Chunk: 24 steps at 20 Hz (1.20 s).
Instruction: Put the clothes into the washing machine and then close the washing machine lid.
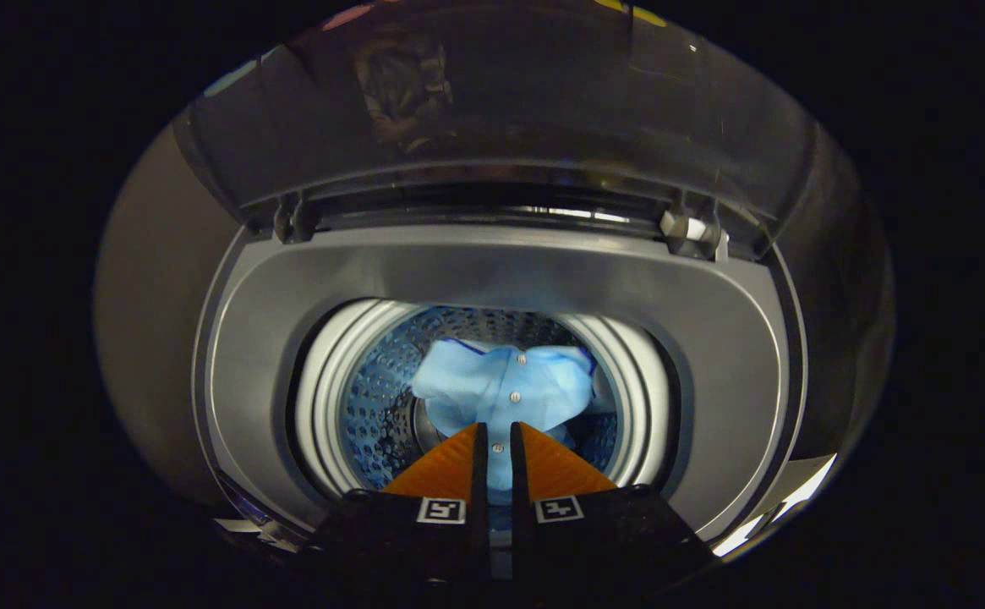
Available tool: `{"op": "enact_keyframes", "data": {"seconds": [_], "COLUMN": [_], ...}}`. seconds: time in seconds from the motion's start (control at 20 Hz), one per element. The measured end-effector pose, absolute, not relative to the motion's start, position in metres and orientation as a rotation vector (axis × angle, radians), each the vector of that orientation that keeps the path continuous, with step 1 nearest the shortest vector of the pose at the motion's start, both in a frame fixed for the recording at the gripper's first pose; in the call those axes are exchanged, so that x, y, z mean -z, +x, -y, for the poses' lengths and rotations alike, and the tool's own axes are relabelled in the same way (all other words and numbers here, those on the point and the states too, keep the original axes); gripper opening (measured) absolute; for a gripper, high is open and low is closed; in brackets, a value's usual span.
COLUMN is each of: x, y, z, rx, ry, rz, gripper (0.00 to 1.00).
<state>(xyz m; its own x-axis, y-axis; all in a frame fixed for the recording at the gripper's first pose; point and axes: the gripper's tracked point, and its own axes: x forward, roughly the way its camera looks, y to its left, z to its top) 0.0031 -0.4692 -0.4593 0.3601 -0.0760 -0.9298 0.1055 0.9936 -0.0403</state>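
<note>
Gripper view: tool (498, 431) at 6 o'clock, fingers nearly together with a narrow slot between them; whether they pinch the cloth I cannot tell. Just beyond, soft crumpled light-blue shirt (505, 385) with small buttons lies in the perforated metal drum (382, 397). Loading looks done. Smooth grey washer rim (492, 271); glossy dark lid (492, 101) upright at 12 o'clock, not yet closed.
</note>
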Motion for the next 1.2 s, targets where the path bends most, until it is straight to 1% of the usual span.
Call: {"op": "enact_keyframes", "data": {"seconds": [0.05, 0.2, 0.3, 0.55, 1.0, 1.2], "x": [0.456, 0.46, 0.456, 0.458, 0.444, 0.411], "y": [0.007, 0.015, 0.018, 0.011, 0.015, 0.015], "z": [0.47, 0.479, 0.479, 0.483, 0.477, 0.461], "rx": [0.109, 0.143, 0.177, 0.198, 0.156, 0.117], "ry": [0.016, -0.025, 0.011, 0.043, -0.014, -0.04], "rz": [-1.187, -1.184, -1.175, -1.202, -1.168, -1.072], "gripper": [0.14, 0.97, 1.0, 0.99, 0.99, 0.99]}}
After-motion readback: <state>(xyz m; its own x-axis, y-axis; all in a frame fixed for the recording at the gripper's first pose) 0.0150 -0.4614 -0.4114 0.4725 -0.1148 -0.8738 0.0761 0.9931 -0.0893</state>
